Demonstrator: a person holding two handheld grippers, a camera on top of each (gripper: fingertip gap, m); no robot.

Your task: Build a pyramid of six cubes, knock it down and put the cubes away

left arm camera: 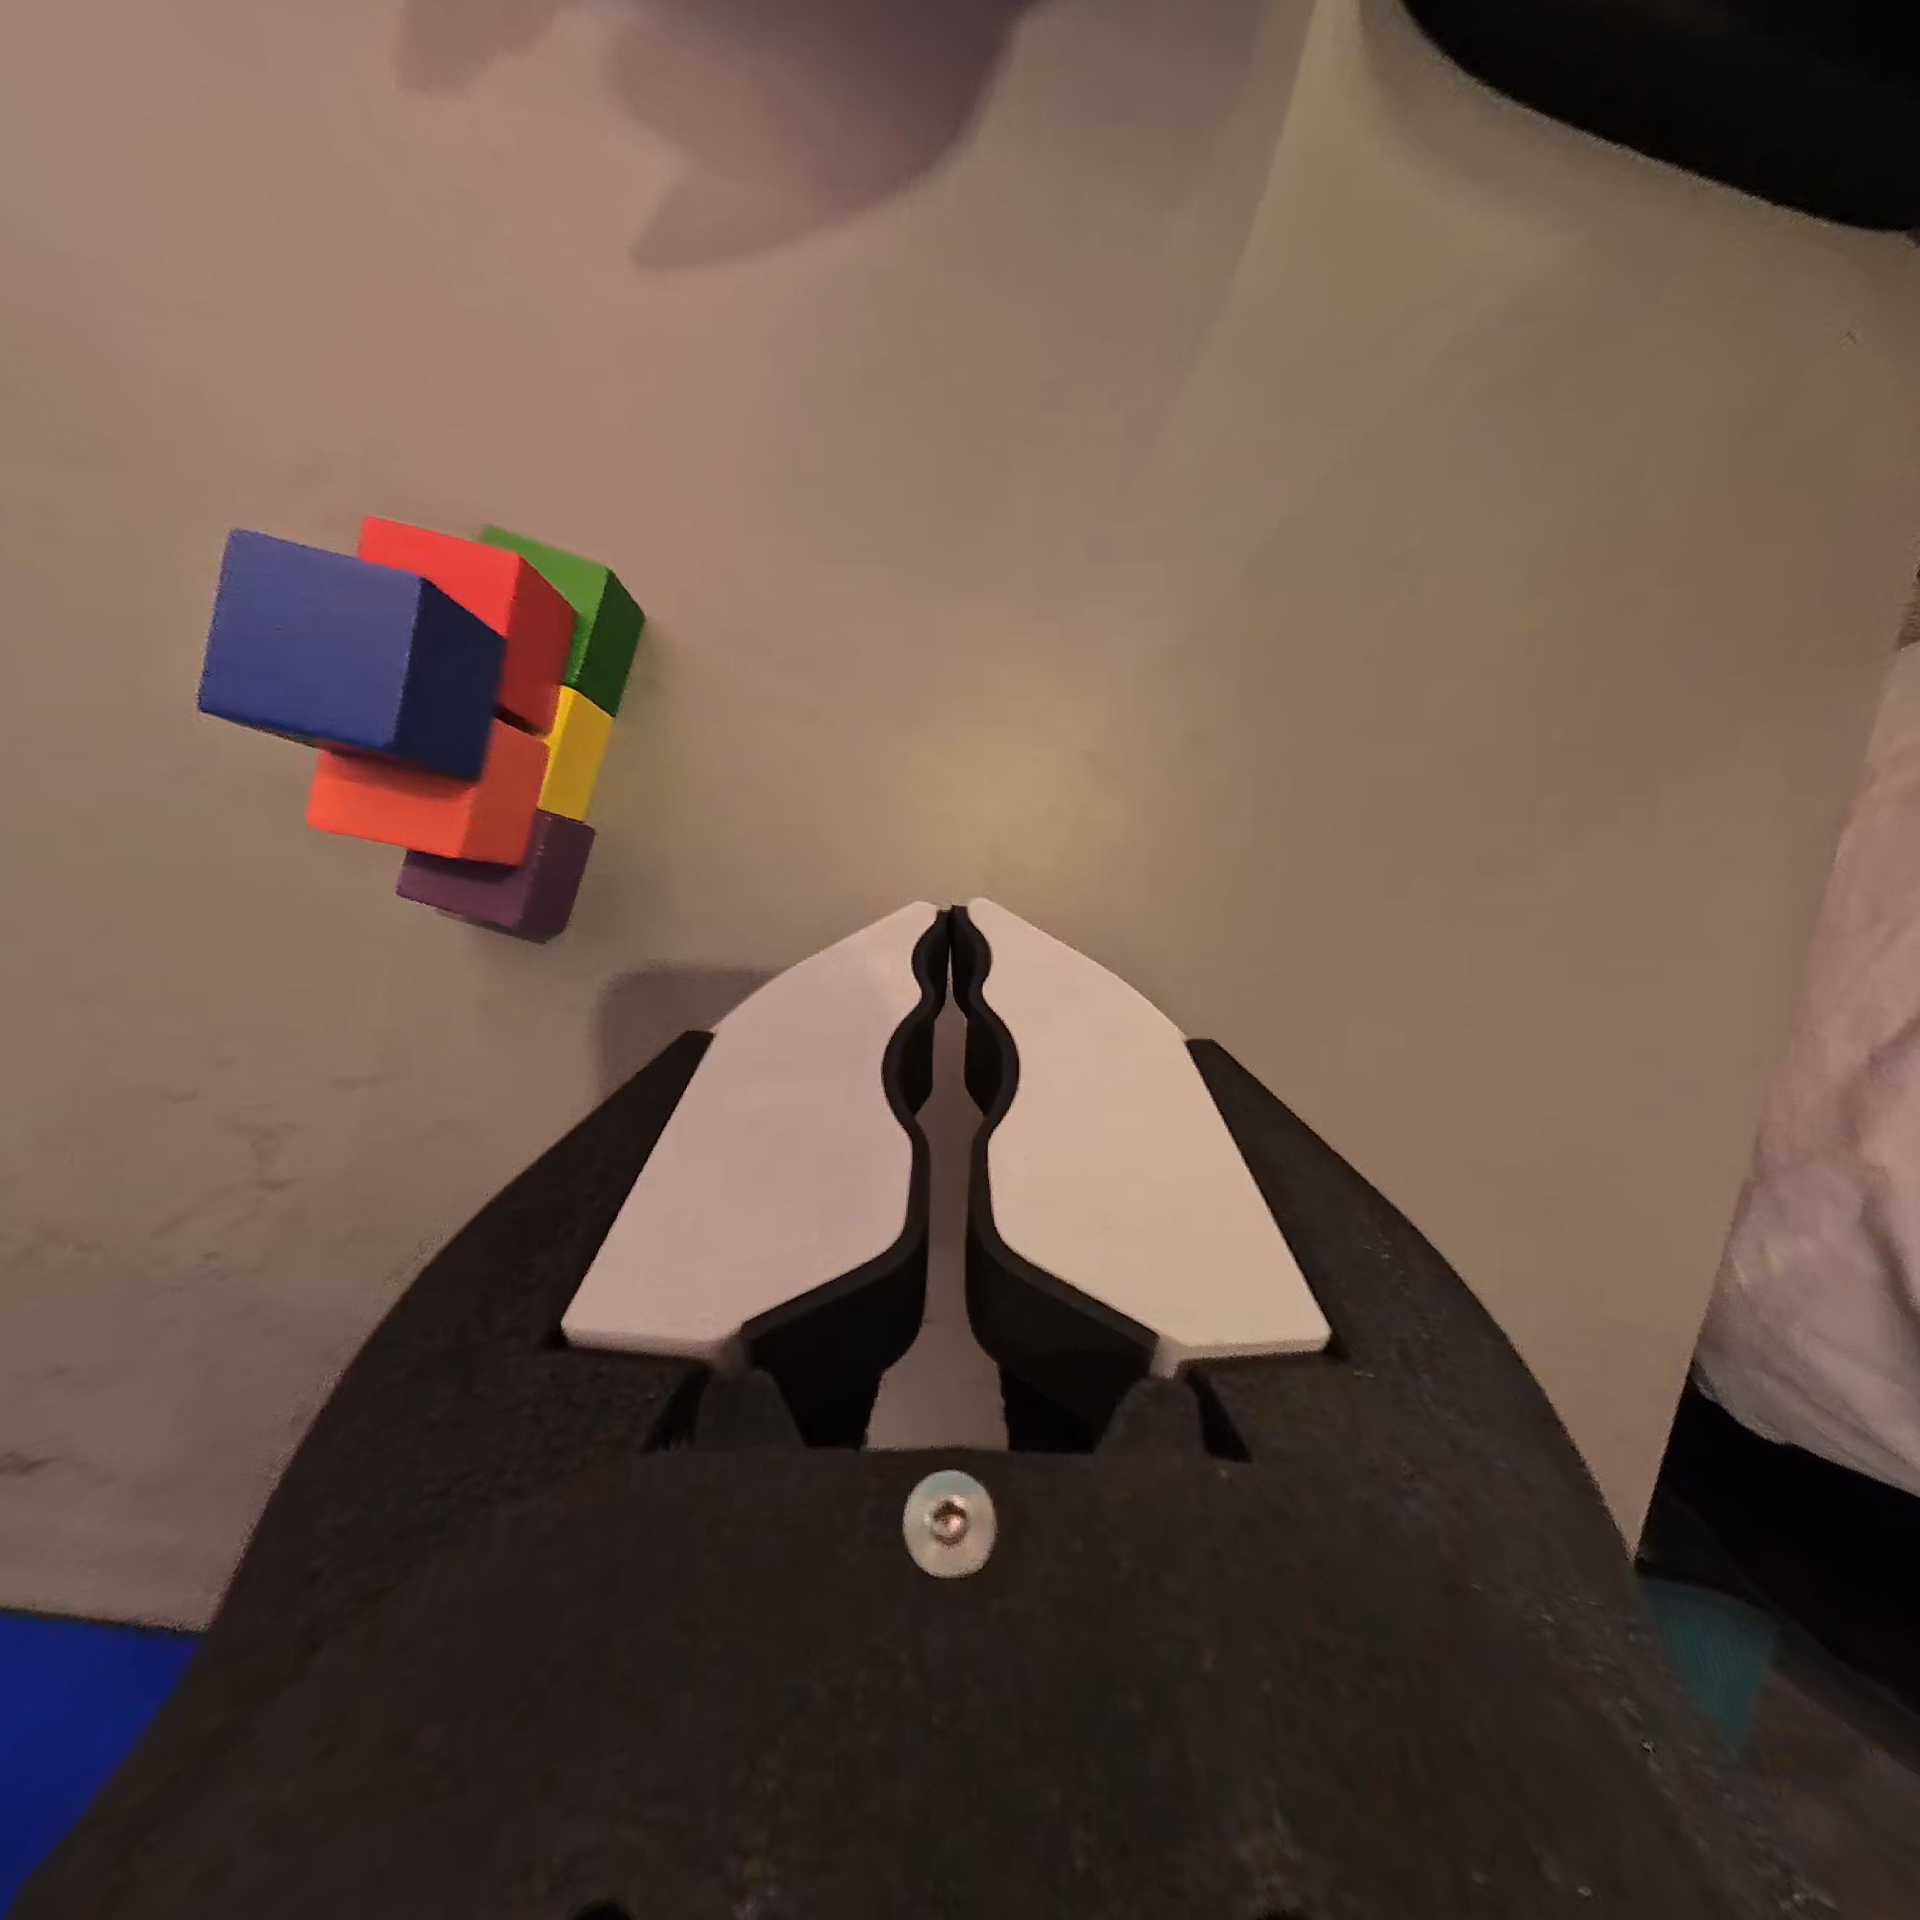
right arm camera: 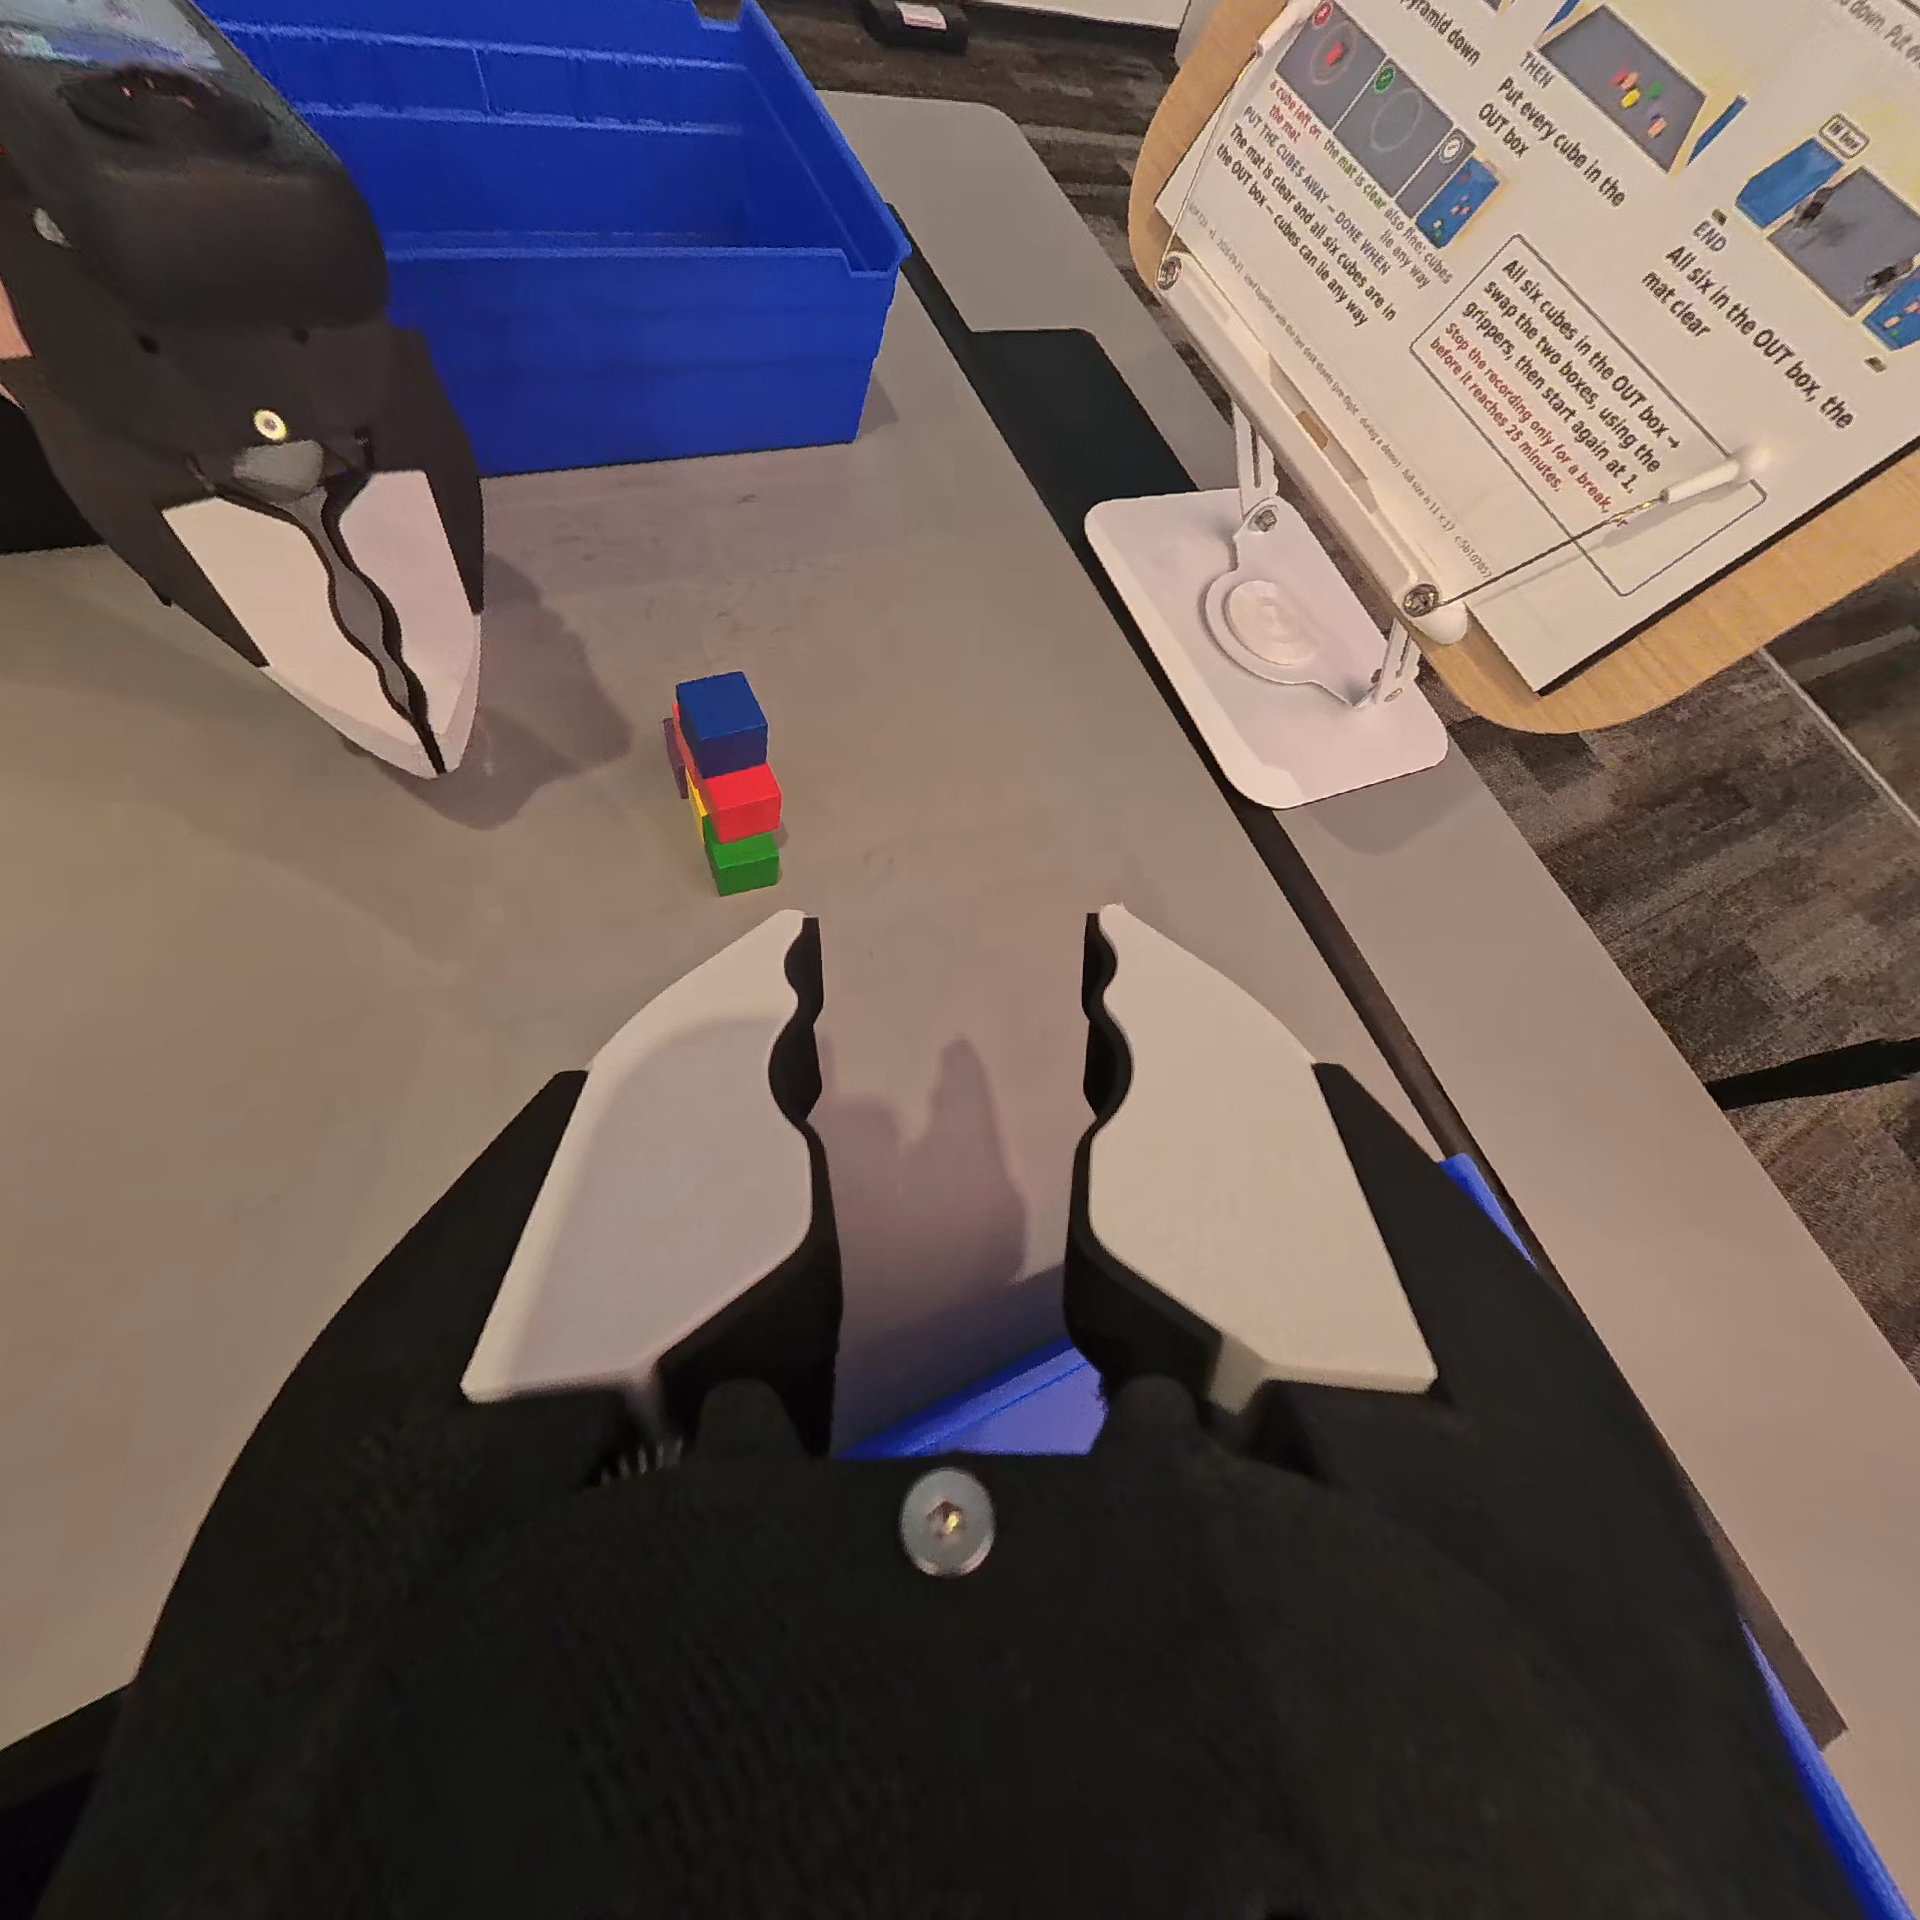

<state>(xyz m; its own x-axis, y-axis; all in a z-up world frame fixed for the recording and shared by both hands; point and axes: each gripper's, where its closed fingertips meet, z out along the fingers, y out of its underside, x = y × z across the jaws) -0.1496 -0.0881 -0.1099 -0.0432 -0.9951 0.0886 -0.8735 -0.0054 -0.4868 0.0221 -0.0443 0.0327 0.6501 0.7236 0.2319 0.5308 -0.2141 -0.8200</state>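
Observation:
A cube pyramid stands on the grey mat (right arm camera: 935, 644). The blue cube (left arm camera: 332, 644) is on top, the red cube (left arm camera: 499, 613) and the orange cube (left arm camera: 436, 800) in the middle row, and the green cube (left arm camera: 608, 623), the yellow cube (left arm camera: 580, 753) and the purple cube (left arm camera: 509, 883) at the bottom. In the right wrist view the blue cube (right arm camera: 722, 712), red cube (right arm camera: 743, 795) and green cube (right arm camera: 746, 862) show edge-on. My left gripper (left arm camera: 954, 914) is shut and empty, to the right of the pyramid; it also shows in the right wrist view (right arm camera: 431, 753). My right gripper (right arm camera: 951, 925) is open and empty, short of the pyramid.
A blue bin (right arm camera: 623, 208) stands at the far side of the mat. Another blue bin's edge (right arm camera: 977, 1403) shows under my right gripper. A white stand (right arm camera: 1268, 644) holds an instruction sheet (right arm camera: 1558, 260) at the right, beyond the table edge. The left tips stand about 8 cm off the orange cube (left arm camera: 436, 800).

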